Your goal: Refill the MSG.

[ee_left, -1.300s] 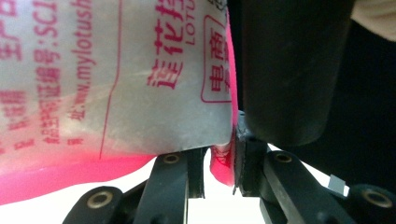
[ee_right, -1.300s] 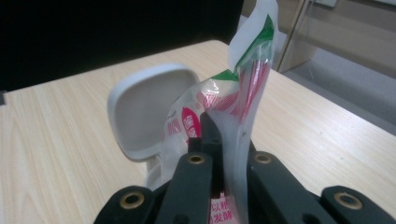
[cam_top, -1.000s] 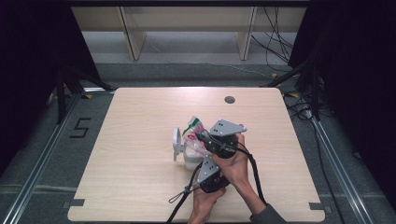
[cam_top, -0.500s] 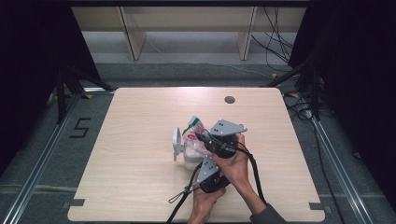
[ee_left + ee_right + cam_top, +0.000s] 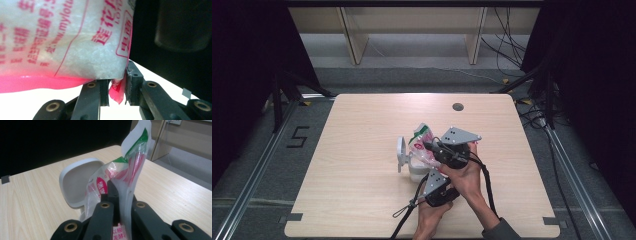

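Note:
A clear plastic bag (image 5: 421, 141) of white granules, printed in red with a green top, is held tilted over a white tub (image 5: 416, 172) whose round lid (image 5: 400, 152) stands open. My left gripper (image 5: 430, 175) comes from below, and in the left gripper view it (image 5: 117, 85) is shut on the pink bottom corner of the bag (image 5: 62, 42). My right gripper (image 5: 429, 146) reaches in from the right. In the right gripper view it (image 5: 119, 192) is shut on the bag's (image 5: 126, 167) clear side film, with the white lid (image 5: 75, 182) behind.
The wooden table (image 5: 362, 125) has a dark round hole (image 5: 457, 106) near its far edge. Cables (image 5: 484, 180) trail from both grippers toward the near edge. Black stands and floor cables sit off the right side, and a "5" mark (image 5: 298, 136) is on the left floor.

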`<state>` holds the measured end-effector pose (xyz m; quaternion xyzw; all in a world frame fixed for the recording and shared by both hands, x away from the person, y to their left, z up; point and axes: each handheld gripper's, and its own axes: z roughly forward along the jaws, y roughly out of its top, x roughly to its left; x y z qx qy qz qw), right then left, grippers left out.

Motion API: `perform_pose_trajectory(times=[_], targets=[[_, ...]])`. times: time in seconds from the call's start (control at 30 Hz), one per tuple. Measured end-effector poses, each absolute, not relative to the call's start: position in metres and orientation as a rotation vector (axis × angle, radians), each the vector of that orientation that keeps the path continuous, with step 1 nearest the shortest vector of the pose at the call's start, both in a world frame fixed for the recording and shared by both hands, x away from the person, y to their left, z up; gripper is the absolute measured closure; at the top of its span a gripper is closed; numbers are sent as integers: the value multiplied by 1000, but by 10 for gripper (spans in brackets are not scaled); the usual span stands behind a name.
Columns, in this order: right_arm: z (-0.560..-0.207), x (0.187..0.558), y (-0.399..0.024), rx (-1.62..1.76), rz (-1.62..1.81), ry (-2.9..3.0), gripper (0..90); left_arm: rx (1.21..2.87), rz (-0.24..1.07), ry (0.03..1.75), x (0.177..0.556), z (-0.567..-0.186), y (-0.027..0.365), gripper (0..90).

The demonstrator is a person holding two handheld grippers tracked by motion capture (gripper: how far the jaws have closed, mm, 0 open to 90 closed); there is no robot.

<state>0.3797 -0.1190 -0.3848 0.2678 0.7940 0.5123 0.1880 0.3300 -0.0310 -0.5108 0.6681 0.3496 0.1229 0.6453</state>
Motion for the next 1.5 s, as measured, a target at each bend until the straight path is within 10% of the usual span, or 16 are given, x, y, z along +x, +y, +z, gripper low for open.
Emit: perform_pose_trajectory(times=[0.6, 1.5], targets=[[-374, 373, -156, 777, 1596, 2171, 900, 1587, 246, 807, 335, -518, -31, 687], [-383, 365, -215, 904, 1781, 2055, 900, 1688, 243, 840, 326, -508, -8, 341]])
